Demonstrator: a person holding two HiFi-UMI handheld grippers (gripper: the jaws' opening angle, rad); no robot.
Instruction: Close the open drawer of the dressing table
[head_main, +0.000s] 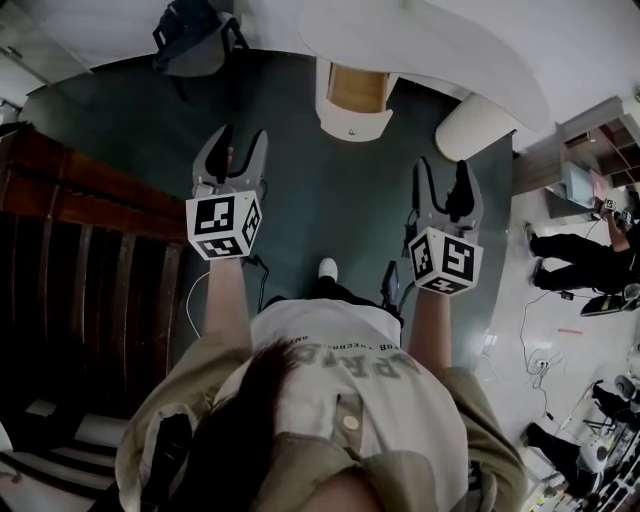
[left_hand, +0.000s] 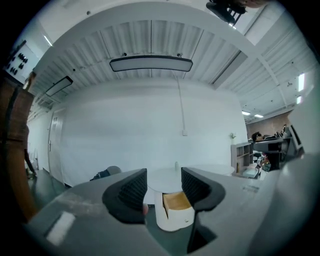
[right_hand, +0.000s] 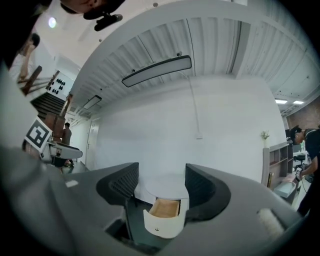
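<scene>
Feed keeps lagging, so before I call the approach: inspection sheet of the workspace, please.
Surface: dark green floor, nothing seen ahead of the grippers.
Job's things: white round-topped dressing table; its curved white drawer with wooden inside open, untouched.
Clutter: small upright object on the tabletop.
Grippers: left gripper and right gripper open, empty, facing the drawer.
Cables: white cable on the floor under the person's left forearm.
Surroundings: dark wooden slatted frame left, dark chair beyond, person in dark clothes right.

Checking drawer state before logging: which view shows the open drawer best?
Right gripper view: the drawer sits nearly whole, its front, knob and wooden inside visible. Left gripper view: a jaw overlaps it. Head view: small, seen from above.
</scene>
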